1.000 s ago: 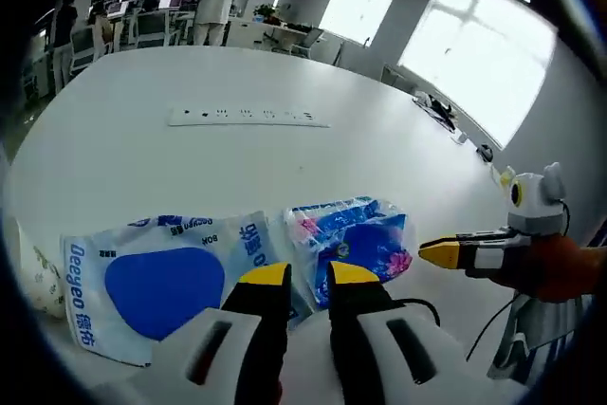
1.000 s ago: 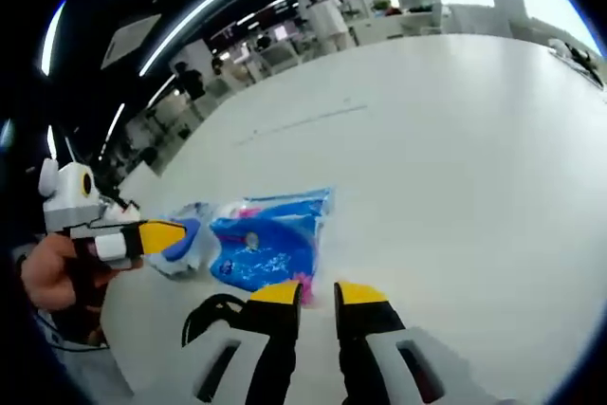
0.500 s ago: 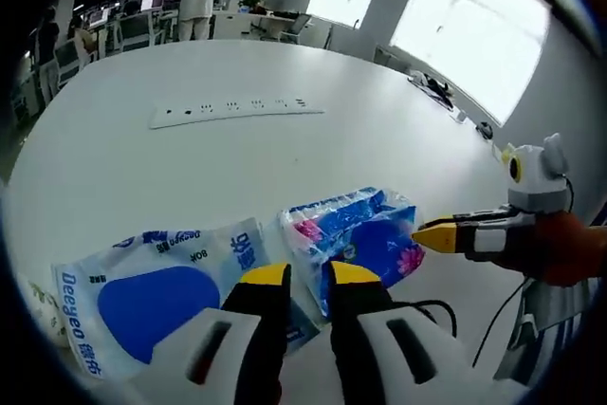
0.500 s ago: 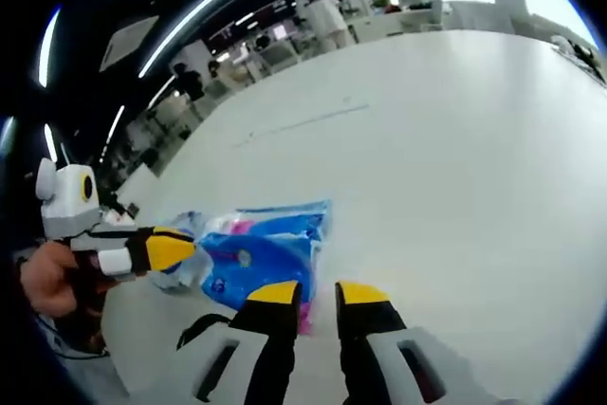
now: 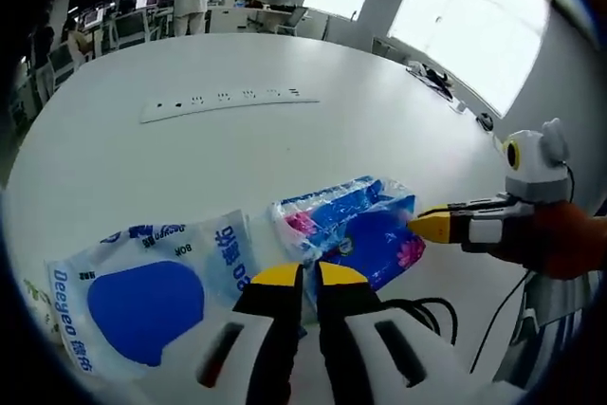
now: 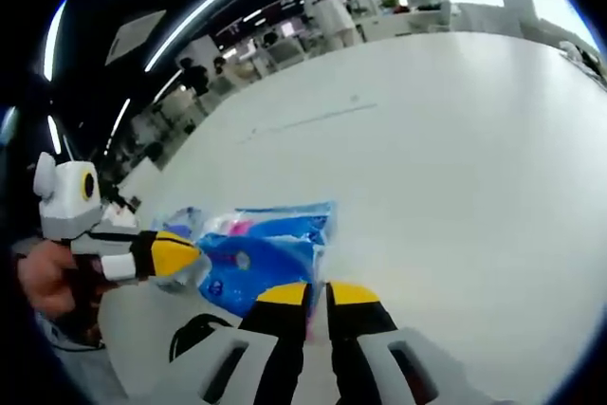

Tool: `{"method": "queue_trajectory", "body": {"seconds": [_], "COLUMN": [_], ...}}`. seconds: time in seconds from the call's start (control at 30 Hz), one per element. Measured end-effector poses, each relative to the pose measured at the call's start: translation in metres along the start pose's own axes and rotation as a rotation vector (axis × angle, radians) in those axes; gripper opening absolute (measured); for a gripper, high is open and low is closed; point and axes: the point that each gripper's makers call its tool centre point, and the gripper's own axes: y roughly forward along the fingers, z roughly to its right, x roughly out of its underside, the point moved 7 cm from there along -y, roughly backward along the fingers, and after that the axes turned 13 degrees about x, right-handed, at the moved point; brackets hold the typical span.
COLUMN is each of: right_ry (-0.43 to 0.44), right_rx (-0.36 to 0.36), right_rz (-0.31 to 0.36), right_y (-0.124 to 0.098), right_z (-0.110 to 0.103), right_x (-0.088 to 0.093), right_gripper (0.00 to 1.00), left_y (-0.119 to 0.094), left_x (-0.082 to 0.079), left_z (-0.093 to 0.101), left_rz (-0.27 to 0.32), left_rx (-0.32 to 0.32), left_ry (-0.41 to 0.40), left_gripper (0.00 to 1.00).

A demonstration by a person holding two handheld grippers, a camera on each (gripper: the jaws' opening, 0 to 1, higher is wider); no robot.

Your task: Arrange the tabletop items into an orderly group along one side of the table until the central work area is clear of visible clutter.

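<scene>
A blue tissue pack [image 5: 360,230] with pink print lies on the white table [image 5: 190,158], close in front of both grippers. My left gripper [image 5: 309,276] has its jaws pressed together on the pack's near left edge. In the left gripper view my right gripper [image 5: 429,226] reaches in from the right, and its yellow tip pinches the pack's right corner. In the right gripper view the right gripper [image 6: 318,293] is shut on the tissue pack [image 6: 261,258], and the left gripper [image 6: 178,255] grips the pack's far end. A white and blue Deeyeo pack [image 5: 142,296] lies flat just left of the tissue pack.
A white power strip [image 5: 228,101] lies further out on the table. A black cable [image 5: 417,310] loops near the front edge. A crumpled pale item [image 5: 33,303] sits at the far left. Small dark objects [image 5: 436,106] rest at the table's far right edge. People stand at desks behind.
Both grippers' jaws have narrowed from a clear gap to nearly touching, closing on the blue tissue pack's opposite ends. Both views have shifted slightly closer to the pack.
</scene>
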Motion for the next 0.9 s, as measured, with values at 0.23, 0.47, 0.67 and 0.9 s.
{"method": "queue_trajectory", "body": {"seconds": [0.23, 0.47, 0.67, 0.9], "right_ry": [-0.011, -0.014, -0.007, -0.007], "right_rx": [-0.004, 0.0, 0.009, 0.013], "right_rz": [0.011, 0.012, 0.01, 0.012], "right_y": [-0.001, -0.005, -0.01, -0.017], "right_z": [0.002, 0.005, 0.007, 0.008], "right_x": [-0.005, -0.006, -0.005, -0.004], "right_gripper": [0.05, 0.07, 0.09, 0.11], "left_y": [0.0, 0.0, -0.003, -0.009], "left_x": [0.002, 0.002, 0.002, 0.006], "left_z": [0.0, 0.002, 0.004, 0.004], "left_rz": [0.001, 0.007, 0.016, 0.017], "left_rx": [-0.01, -0.008, -0.012, -0.02], "left_ry": [-0.012, -0.029, -0.041, -0.038], "left_gripper": [0.01, 0.04, 0.08, 0.08]}}
